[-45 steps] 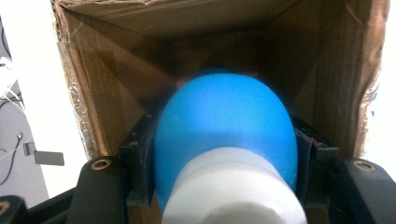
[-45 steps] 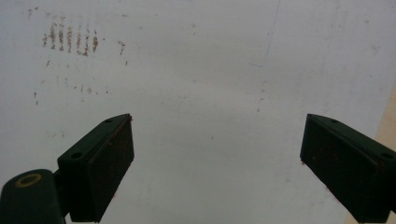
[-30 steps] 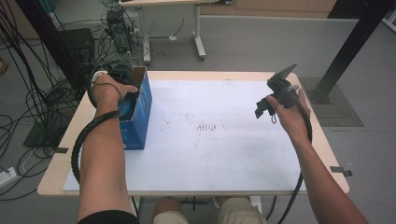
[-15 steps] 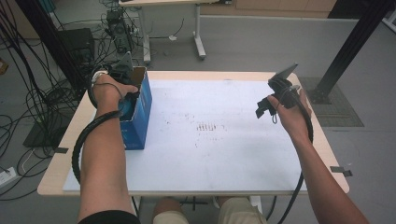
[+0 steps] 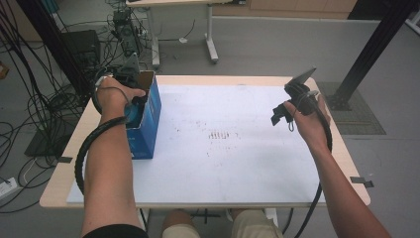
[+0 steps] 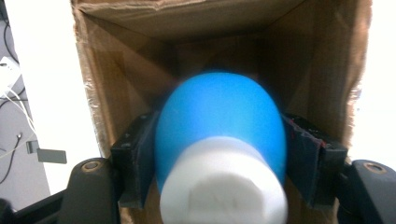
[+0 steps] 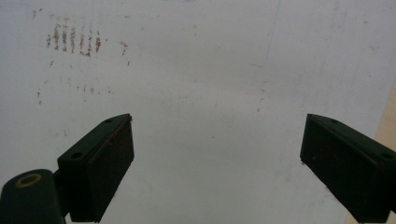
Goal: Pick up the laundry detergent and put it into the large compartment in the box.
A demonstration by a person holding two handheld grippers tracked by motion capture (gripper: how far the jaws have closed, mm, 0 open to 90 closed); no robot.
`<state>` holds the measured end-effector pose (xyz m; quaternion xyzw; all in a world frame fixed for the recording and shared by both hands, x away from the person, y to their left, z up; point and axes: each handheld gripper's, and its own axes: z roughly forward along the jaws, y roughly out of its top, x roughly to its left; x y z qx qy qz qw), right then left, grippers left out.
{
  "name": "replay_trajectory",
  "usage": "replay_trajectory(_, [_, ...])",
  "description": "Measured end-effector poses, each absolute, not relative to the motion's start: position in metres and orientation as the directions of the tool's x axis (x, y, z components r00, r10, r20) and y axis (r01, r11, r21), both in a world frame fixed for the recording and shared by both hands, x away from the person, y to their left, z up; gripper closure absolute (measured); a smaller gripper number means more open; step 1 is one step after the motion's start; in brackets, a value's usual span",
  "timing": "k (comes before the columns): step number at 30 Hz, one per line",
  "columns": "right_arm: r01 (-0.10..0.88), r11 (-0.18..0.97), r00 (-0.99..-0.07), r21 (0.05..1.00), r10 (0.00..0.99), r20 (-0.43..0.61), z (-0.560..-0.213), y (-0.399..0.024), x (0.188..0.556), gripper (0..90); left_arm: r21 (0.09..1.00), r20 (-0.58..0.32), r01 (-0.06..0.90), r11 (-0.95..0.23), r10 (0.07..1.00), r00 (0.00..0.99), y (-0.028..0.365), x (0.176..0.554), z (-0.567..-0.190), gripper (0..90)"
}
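High view: white, stained tabletop (image 5: 237, 163), cabled grey floor; left gripper (image 6: 219, 154) grips bottle-like blue object (image 6: 219, 121); right gripper (image 7: 217, 163) spread.

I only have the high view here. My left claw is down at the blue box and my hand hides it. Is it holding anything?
Observer: Yes. The left gripper view shows the left claw shut on a blue bottle with a white cap.
Operator: Is the bottle inside the box yet?
Observer: Its blue end points into the open cardboard box; brown inner walls surround it.
Operator: And the right claw?
Observer: The right claw is open and holds nothing, above the white table, with faint brown marks ahead of it.
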<state>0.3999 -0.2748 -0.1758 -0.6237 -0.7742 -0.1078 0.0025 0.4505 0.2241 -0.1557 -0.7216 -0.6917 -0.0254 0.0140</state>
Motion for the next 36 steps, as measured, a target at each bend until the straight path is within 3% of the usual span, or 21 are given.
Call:
replay_trajectory(12, [0.963,0.204,-0.23,0.174,0.963,0.143,-0.171,-0.275,0.397,9.9,0.019,0.059,0.999,-0.044,0.997,0.043,0.221,0.445,-0.132,24.7])
replay_trajectory(21, [0.964,0.204,-0.229,0.168,0.962,0.145,-0.17,-0.277,0.398,9.7,0.07,0.07,0.995,-0.065,0.996,0.06,0.216,0.429,-0.08,19.6])
replay_trajectory(29, [0.961,0.218,-0.245,0.17,0.956,0.158,-0.167,-0.275,0.401,8.7,0.106,0.044,0.987,-0.118,0.992,0.114,0.187,0.42,-0.043,15.0])
replay_trajectory(36, [0.962,0.218,-0.244,0.166,0.957,0.157,-0.164,-0.272,0.403,8.4,0.119,0.032,0.979,-0.164,0.986,0.161,0.157,0.419,-0.033,12.4])
